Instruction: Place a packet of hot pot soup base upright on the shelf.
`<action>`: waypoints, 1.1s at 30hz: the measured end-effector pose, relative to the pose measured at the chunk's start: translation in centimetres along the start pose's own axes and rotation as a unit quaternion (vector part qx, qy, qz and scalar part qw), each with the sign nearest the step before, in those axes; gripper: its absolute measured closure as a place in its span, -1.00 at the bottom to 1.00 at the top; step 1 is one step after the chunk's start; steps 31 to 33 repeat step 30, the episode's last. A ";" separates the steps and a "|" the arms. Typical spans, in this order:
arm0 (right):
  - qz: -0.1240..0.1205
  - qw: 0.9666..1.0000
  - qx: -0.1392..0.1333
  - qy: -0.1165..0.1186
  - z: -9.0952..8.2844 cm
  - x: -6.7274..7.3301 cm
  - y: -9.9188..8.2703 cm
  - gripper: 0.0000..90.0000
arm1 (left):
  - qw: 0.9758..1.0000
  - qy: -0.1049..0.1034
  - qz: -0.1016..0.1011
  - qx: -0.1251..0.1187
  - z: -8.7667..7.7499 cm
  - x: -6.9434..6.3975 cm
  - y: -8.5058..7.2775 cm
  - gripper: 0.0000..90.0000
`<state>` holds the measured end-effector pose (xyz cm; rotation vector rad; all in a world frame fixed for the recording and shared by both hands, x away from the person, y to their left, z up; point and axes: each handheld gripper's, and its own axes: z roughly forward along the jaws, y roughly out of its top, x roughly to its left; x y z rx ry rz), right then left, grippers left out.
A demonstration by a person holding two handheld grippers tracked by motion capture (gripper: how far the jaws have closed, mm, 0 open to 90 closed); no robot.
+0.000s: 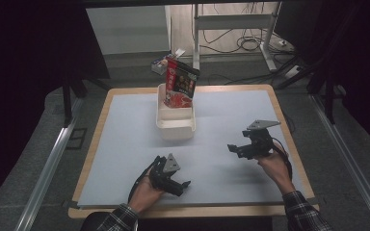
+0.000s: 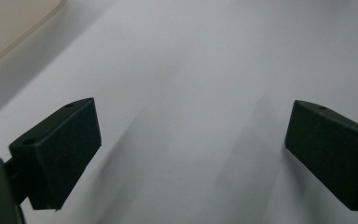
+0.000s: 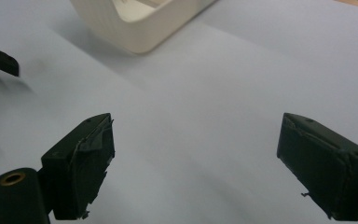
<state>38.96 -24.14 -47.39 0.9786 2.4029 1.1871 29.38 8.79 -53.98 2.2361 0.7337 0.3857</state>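
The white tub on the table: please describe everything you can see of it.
The white tub is a rectangular open container with rounded corners, seemingly matte plastic. It sits upright on the pale sheet covering the table, near the far middle, long side running away from the person. A red and black pouch stands in its far end, leaning and rising well above the rim; the near end looks empty. In the right gripper view one rounded corner shows. Neither pair of tongs touches it.
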 end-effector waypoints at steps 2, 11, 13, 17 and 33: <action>0.001 1.000 -0.002 -0.004 -0.3 0.0 -0.7 -0.76 | 1.000 0.001 -0.001 -0.001 0.0 0.0 0.0 -0.93; -0.016 1.000 0.009 -0.024 -1.5 1.1 -2.5 -0.77 | 1.000 0.000 -0.002 -0.004 -0.1 0.0 -0.1 -0.93; -0.015 1.000 0.005 -0.026 -1.9 1.4 -3.0 -0.77 | 1.000 -0.007 0.001 -0.009 -0.2 0.0 -0.1 -0.93; -0.016 0.999 0.007 -0.029 -2.6 2.1 -4.0 -0.77 | 1.000 -0.016 0.012 -0.020 -0.2 -0.2 0.0 -0.95; -0.051 0.996 0.061 -0.046 -2.6 3.9 -5.9 -0.78 | 1.000 -0.004 0.024 -0.010 0.1 -0.5 0.0 -0.95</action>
